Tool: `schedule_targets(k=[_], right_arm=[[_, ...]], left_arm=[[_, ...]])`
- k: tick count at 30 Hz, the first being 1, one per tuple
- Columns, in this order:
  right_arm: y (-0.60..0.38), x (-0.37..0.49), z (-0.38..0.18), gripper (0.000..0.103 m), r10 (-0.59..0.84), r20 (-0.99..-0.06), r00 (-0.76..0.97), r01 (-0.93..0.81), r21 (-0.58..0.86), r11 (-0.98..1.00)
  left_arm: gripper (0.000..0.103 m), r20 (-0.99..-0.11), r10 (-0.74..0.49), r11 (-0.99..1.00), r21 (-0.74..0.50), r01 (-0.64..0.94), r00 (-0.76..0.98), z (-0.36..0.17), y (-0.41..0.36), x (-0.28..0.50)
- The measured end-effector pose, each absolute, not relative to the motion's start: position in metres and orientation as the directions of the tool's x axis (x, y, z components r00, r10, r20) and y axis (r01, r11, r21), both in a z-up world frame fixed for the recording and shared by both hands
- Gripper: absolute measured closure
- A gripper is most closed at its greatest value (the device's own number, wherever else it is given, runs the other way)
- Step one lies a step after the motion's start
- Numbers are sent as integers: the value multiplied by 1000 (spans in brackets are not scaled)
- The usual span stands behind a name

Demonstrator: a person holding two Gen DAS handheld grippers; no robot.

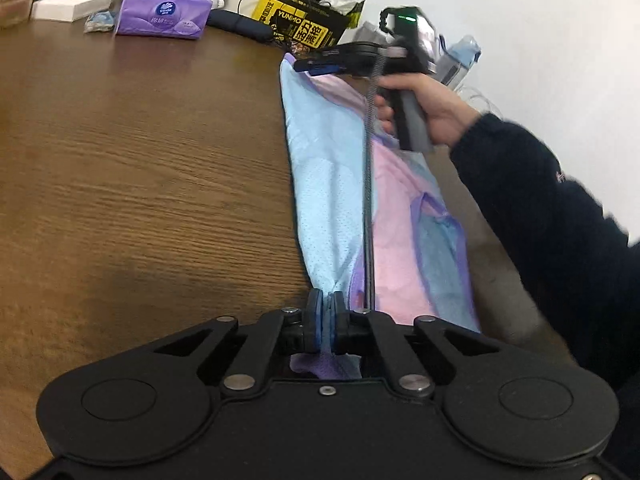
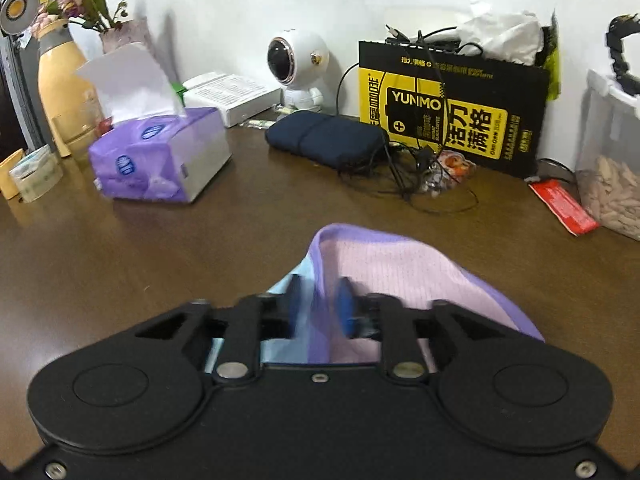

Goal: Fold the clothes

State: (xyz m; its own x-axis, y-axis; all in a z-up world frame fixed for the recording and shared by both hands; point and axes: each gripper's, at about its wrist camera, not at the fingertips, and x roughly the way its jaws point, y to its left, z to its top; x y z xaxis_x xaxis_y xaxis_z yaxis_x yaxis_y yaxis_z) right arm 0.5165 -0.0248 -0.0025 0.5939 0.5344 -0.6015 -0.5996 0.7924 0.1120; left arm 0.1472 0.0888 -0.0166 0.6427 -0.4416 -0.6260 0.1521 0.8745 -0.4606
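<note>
I've got the garment (image 1: 332, 184) stretched along the wooden table (image 1: 140, 168). Left gripper (image 1: 328, 316) clamps its near end, right gripper (image 2: 320, 312) pinches the far end. Just beyond: tissue pack (image 2: 160, 156), navy pouch (image 2: 324, 138), loose cables (image 2: 412, 176), yellow-black box (image 2: 452, 116).

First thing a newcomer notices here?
The pastel garment, blue, pink and purple, stretched in a long band across the wooden table, with the left gripper pinching its near end and the right gripper at the far end. Next, the black-and-yellow box against the wall.
</note>
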Motion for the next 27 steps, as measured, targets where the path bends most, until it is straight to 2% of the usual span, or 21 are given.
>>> schedule_targets(k=[3, 4, 5, 6, 7, 8, 10, 11, 15, 17, 19, 22, 25, 27], right_arm=[[-50, 476, 29, 54, 564, -537, 627, -609, 113, 785], [-65, 454, 43, 40, 579, -503, 642, -611, 121, 782], [-78, 433, 55, 30, 593, -472, 653, -615, 127, 778], [-90, 412, 61, 29, 606, -456, 651, -627, 127, 769], [-101, 391, 66, 29, 619, -441, 650, -638, 127, 759], [-113, 370, 71, 29, 631, -427, 648, -648, 127, 751], [-133, 334, 68, 29, 639, -419, 645, -653, 134, 746], [-144, 316, 67, 29, 644, -415, 643, -655, 138, 743], [-184, 244, 61, 29, 658, -400, 638, -662, 152, 734], [-192, 229, 56, 29, 649, -406, 644, -651, 155, 743], [-199, 216, 48, 29, 635, -417, 650, -636, 159, 756], [-200, 210, 39, 29, 627, -429, 650, -625, 167, 763], [-198, 206, 29, 29, 622, -442, 646, -619, 172, 766], [-196, 206, 25, 29, 625, -448, 639, -624, 172, 762]], left_arm=[[98, -602, -427, 883, -438, 169, 674, -5, 88, 135], [97, -596, -417, 888, -430, 167, 687, -3, 89, 130], [97, -589, -399, 895, -416, 159, 703, 0, 91, 125], [96, -583, -379, 903, -402, 150, 719, 2, 92, 119], [88, -587, -333, 923, -363, 128, 738, 3, 90, 111], [72, -593, -303, 935, -336, 112, 746, 2, 87, 107], [50, -606, -266, 951, -290, 104, 749, -1, 74, 102], [49, -609, -260, 956, -271, 112, 749, -3, 67, 101], [52, -645, -222, 973, -193, 126, 731, -9, 41, 106], [83, -663, -165, 986, -124, 111, 730, -13, 31, 108], [92, -661, -136, 991, -89, 102, 738, -13, 28, 106], [93, -634, -144, 990, -91, 113, 760, -3, 25, 99], [92, -617, -165, 975, 17, 222, 770, 2, 0, 87], [83, -629, -188, 952, 72, 297, 754, -6, -17, 82]])
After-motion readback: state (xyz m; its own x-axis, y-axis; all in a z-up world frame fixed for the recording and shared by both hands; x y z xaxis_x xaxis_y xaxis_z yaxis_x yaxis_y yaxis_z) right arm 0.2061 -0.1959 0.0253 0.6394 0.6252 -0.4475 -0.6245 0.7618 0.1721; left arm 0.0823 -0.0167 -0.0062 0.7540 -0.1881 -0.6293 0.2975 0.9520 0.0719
